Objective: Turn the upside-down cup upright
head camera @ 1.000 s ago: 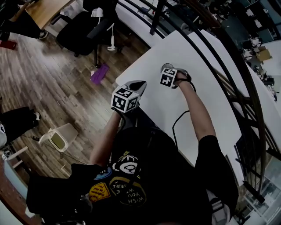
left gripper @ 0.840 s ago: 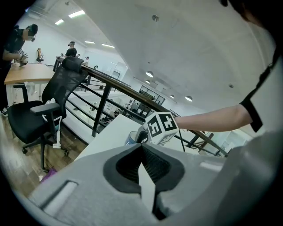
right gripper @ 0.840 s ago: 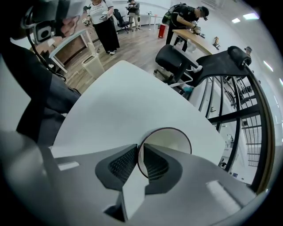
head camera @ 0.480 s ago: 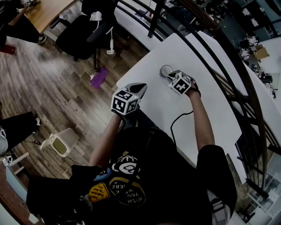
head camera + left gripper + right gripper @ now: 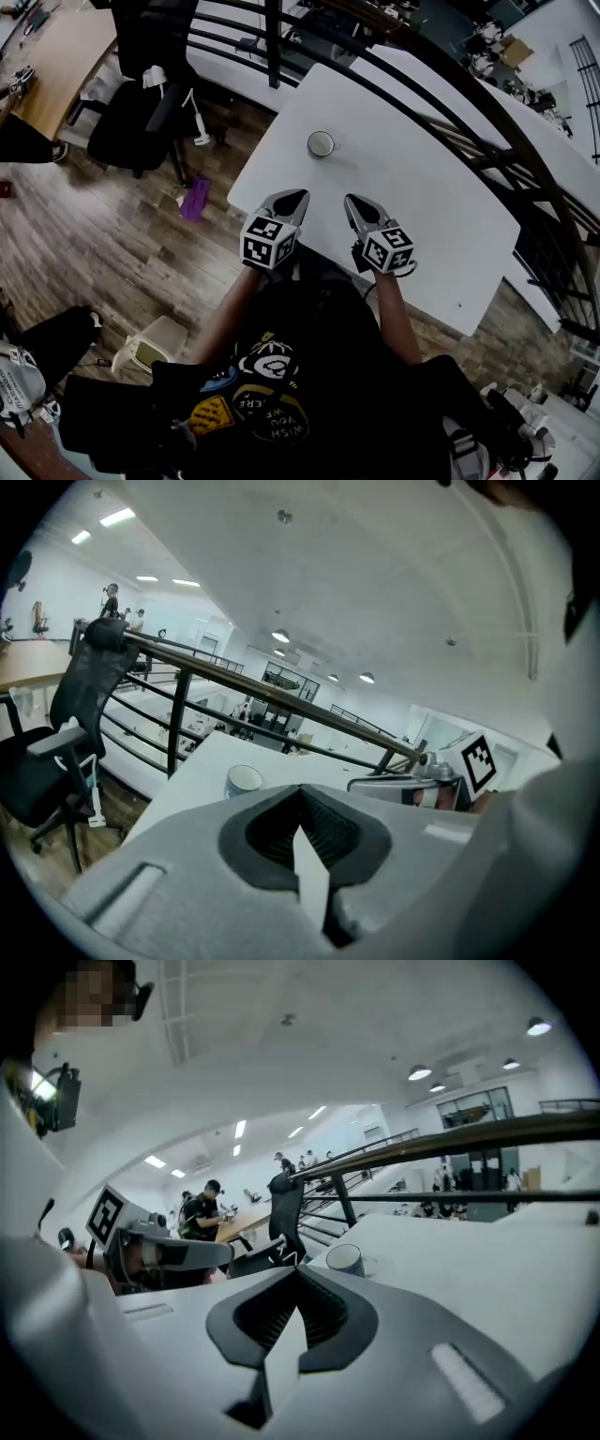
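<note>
A small white cup [image 5: 321,143] stands mouth up near the far left corner of the white table [image 5: 422,187], alone and untouched. My left gripper [image 5: 292,196] and right gripper [image 5: 355,201] hover side by side over the table's near edge, well short of the cup, both pointing toward it. Both are shut and hold nothing; the right jaws have just been closing with nothing between them. The left gripper view shows the cup [image 5: 244,780] beyond my shut jaws, with the right gripper [image 5: 405,784] alongside. From the right gripper view the cup [image 5: 345,1258] sits ahead, past the closed jaws.
A black railing [image 5: 441,89] runs along the table's far side. Left of the table stands a black office chair [image 5: 141,84] on the wooden floor. A purple object [image 5: 195,199] and a white bin [image 5: 155,342] lie on the floor below the table's left edge.
The right gripper has left the cup and drawn back toward the person, rolling upright. The cup now stands alone, mouth up. The left gripper shifted slightly.
</note>
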Tool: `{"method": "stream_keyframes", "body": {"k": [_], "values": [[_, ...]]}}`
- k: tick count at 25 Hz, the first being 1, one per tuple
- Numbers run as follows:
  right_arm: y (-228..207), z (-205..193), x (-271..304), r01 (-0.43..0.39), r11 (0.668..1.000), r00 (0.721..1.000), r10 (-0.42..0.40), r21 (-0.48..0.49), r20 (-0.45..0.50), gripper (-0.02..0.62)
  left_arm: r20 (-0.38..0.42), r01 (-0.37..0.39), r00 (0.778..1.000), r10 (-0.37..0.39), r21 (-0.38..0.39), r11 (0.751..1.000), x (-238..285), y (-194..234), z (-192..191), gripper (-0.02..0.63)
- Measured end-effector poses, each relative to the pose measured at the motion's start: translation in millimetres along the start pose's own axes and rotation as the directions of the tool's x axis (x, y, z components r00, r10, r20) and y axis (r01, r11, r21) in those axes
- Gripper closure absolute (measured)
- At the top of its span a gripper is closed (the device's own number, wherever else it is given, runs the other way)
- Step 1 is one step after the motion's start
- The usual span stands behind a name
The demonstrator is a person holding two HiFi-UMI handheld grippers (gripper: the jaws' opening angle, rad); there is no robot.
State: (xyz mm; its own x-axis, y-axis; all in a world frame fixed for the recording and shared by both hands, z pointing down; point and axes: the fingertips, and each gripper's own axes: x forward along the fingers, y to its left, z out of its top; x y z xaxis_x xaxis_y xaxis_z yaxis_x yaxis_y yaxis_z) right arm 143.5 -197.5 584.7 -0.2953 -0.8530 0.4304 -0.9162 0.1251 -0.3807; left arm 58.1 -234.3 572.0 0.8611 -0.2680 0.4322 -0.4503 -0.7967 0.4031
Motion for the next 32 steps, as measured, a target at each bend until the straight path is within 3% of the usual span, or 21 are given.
{"method": "stream_keyframes", "body": {"k": [2, 5, 10, 17, 23, 32], "values": [[7, -10, -14, 0.026, 0.998, 0.999, -0.028, 0.063, 0.031, 0.594, -0.021, 0.031, 0.999, -0.030, 0.010, 0.999, 7, -18, -5, 0.601], [30, -32, -34, 0.001, 0.998, 1.000, -0.003, 0.059, 0.027, 0.594, -0.025, 0.038, 0.999, -0.038, 0.038, 0.999, 6, -50, -19, 0.601], [42, -33, -76, -0.047, 0.999, 0.997, 0.047, 0.005, 0.062, 0.594, 0.016, -0.054, 0.998, 0.053, 0.119, 0.991, -3, -93, -32, 0.601], [53, -56, -169, -0.084, 0.994, 0.992, 0.090, -0.073, 0.084, 0.594, 0.081, -0.163, 0.984, 0.159, 0.054, 0.985, -39, -167, -76, 0.601], [69, -91, -235, -0.136, 0.989, 0.984, 0.141, -0.059, 0.105, 0.594, 0.094, -0.206, 0.975, 0.201, 0.051, 0.977, -67, -237, -125, 0.601], [89, -118, -257, -0.163, 0.986, 0.981, 0.167, -0.046, 0.100, 0.595, 0.117, -0.234, 0.967, 0.225, 0.069, 0.970, -101, -261, -139, 0.601]]}}
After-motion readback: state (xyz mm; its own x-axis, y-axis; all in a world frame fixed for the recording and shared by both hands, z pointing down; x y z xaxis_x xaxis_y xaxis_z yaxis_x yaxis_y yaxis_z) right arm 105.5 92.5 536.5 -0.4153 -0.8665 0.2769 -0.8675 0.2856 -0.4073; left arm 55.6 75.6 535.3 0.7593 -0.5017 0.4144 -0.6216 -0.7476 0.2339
